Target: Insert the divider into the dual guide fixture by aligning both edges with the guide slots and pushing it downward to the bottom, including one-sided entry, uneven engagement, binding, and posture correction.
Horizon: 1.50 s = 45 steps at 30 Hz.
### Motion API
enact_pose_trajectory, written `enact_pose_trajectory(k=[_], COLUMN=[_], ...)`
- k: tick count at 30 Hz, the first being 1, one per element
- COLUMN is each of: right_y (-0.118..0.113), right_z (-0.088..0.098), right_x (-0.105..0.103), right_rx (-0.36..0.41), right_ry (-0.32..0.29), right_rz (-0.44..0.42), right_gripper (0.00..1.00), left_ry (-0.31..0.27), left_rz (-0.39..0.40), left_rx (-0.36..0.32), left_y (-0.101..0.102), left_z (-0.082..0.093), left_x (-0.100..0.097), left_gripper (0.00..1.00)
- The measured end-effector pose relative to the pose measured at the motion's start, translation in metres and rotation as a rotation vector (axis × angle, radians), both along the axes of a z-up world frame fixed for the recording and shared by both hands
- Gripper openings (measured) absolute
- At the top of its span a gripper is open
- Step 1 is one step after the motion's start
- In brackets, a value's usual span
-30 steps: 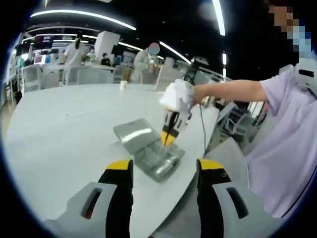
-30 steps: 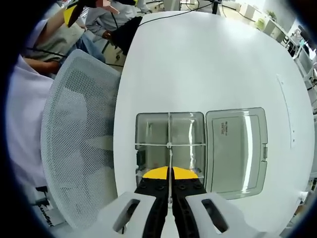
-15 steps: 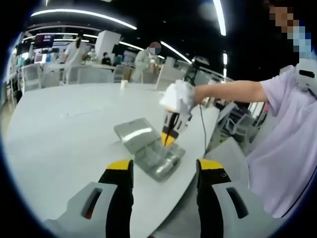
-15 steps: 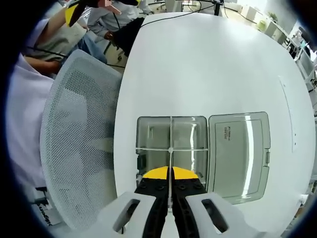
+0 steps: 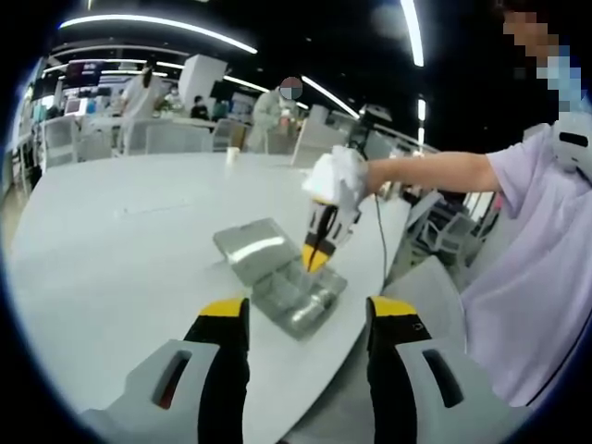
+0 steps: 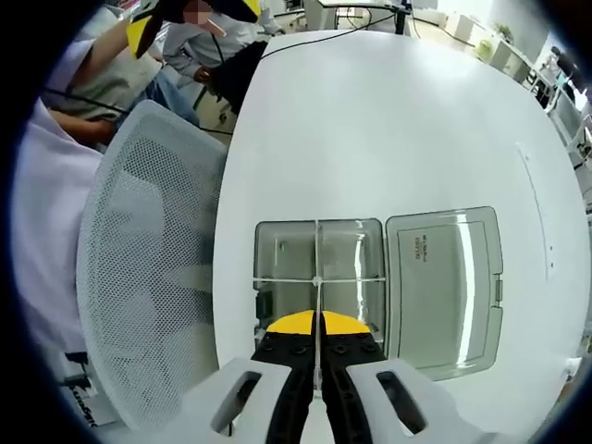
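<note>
Right claw (image 6: pixel 317 350) is clamped on the thin clear divider (image 6: pixel 317 305), standing edge-on inside the clear box fixture (image 6: pixel 319 277) near the surface (image 6: pixel 388 120) edge, beside a mesh chair (image 6: pixel 148 268). Its open lid (image 6: pixel 444 277) lies flat alongside. Beyond, bare surface spreads wide. Left claw (image 5: pixel 305 356) hangs apart, well back.

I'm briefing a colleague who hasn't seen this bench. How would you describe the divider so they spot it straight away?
On the white round table lies a clear plastic box with its lid folded open beside it. Inside the box, the divider is the thin clear strip running lengthwise from the right tool, whose jaws are shut on it. It crosses a second strip at the centre; no tool grips that one.
</note>
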State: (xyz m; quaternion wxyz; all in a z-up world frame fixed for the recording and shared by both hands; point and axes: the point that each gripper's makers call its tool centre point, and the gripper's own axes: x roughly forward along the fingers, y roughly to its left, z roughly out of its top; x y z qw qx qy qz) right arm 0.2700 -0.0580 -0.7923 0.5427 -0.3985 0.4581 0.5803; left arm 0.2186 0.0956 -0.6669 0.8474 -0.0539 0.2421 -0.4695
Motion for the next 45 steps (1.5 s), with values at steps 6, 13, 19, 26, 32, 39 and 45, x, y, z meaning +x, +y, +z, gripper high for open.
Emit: enact_pose_trajectory(k=[6,13,19,26,32,39,45], right_y=[-0.001,0.003,0.003,0.003,0.0,0.0,0.002], right_z=[0.003,0.004,0.0,-0.001,-0.001,-0.002,-0.01], right_x=[-0.001,-0.001,-0.002,-0.001,-0.002,-0.003,-0.004], right_rx=[0.035,0.065,0.069,0.066,0.093,0.107,0.083], right_ry=[-0.004,0.0,0.007,0.011,0.003,-0.001,-0.013], right_rz=[-0.009,-0.009,-0.01,-0.001,0.0,-0.001,0.015], right_gripper=[0.0,0.0,0.0,0.0,0.0,0.0,0.0], left_ry=[0.002,0.009,0.012,0.014,0.015,0.013,0.011], left_rz=[0.01,0.018,0.021,0.017,0.016,0.01,0.012], left_rx=[0.001,0.005,0.005,0.004,0.003,0.003,0.005], left_y=[0.001,0.0,-0.002,-0.003,-0.002,-0.004,-0.002], left_z=[0.0,-0.001,-0.002,-0.003,-0.003,-0.003,-0.001], left_x=[0.002,0.0,-0.001,0.0,0.002,0.003,0.005], left_gripper=[0.49,0.49,0.49,0.49,0.49,0.48,0.48])
